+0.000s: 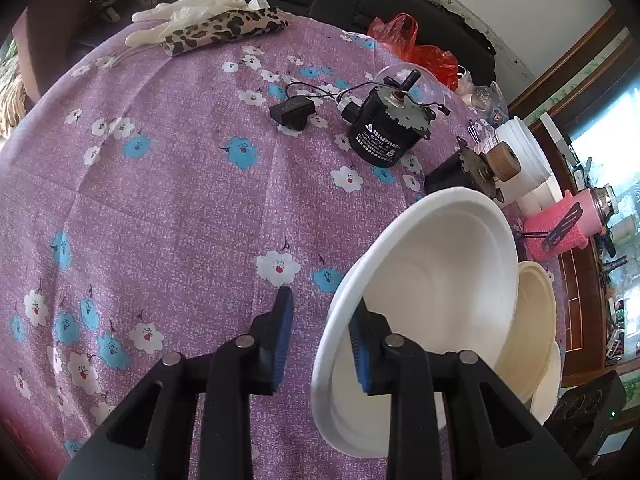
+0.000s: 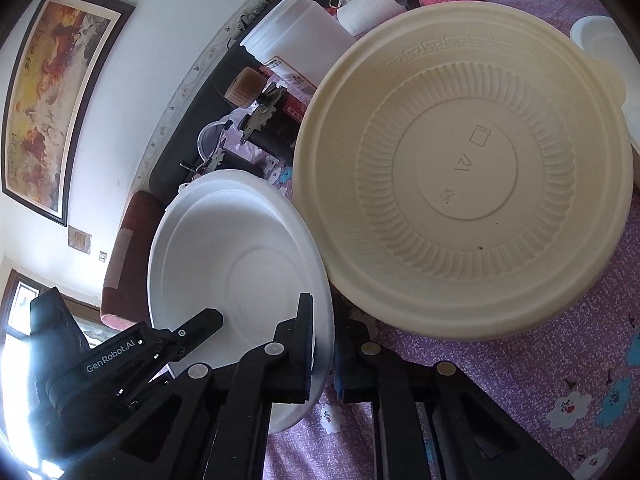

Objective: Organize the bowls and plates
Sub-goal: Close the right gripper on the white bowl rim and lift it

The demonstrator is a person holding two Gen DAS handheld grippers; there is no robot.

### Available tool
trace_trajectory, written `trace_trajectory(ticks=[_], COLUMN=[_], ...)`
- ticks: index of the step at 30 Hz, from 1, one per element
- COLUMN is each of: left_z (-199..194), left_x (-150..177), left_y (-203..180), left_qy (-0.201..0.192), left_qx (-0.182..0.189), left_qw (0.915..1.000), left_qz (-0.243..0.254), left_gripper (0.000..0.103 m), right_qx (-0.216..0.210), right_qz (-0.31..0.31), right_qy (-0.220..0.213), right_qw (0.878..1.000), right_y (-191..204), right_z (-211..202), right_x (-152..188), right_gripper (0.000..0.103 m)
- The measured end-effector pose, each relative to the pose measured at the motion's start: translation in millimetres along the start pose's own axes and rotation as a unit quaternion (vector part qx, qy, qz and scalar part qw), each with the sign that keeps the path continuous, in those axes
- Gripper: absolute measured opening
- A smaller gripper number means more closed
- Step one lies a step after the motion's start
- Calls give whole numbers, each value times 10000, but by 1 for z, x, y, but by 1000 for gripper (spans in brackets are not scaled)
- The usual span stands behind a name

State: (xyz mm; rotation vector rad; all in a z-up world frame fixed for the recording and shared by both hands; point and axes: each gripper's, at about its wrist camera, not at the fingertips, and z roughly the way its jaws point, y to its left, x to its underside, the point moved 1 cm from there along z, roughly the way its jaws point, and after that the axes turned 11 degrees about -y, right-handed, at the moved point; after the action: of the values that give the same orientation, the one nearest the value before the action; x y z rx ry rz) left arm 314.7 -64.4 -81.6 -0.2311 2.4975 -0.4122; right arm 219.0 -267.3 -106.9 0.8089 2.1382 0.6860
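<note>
1. Broadly, the table (image 1: 160,200), under a purple cloth printed with white and blue flowers, carries everything. Its far edge is cluttered, and the fisheye bends it too much for me to sort the tubs and bags there.
2. Next, the cream ribbed plastic bowl (image 2: 460,184) sits upright on the cloth, just beside the white bowl. A white dish (image 1: 548,380) peeks out from beneath it, and I cannot tell whether it is a plate or another bowl.
3. The white disposable bowl (image 2: 240,256) is tipped up off the cloth, with its rim touching the cream bowl's rim. I judge that the step in hand is lifting this bowl to nest it with its like.
4. The right gripper (image 2: 325,316) has its fingers together, clamped on the white bowl's near rim.
5. The left gripper (image 1: 323,300) straddles the opposite rim with its fingers apart. One pad is inside the wall and the other stands clear outside. Next I would need that outer pad brought in squarely before lifting, or the thin rim may buckle.
6. The black motor (image 1: 384,128) lies well apart and out of the way.
</note>
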Motion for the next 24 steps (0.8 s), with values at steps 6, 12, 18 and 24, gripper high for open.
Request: trace_trajectory(ticks=[6,12,18,24], left_z=[-3,-11,-31,-75], left_x=[4,13,25,38], left_y=[1,4,16,30], left_qy=[-54,-66,-103,-386], left_qx=[-69,-147,-127,-180], left_qw=[9999,9996,9998,9991], left_qz=[134,215,82,88], left_gripper=[14,14,14,14], right_qx=[-62,-162,-312,-549], right_qz=[-28,96,148,-110], right_qy=[14,136,383,426], right_qw=[10000,9997,9987,9975], right_y=[1,-3,-1,20], right_z=[0,2,-5,-28], right_x=[0,-1,7,18], right_gripper=[8,8,8,8])
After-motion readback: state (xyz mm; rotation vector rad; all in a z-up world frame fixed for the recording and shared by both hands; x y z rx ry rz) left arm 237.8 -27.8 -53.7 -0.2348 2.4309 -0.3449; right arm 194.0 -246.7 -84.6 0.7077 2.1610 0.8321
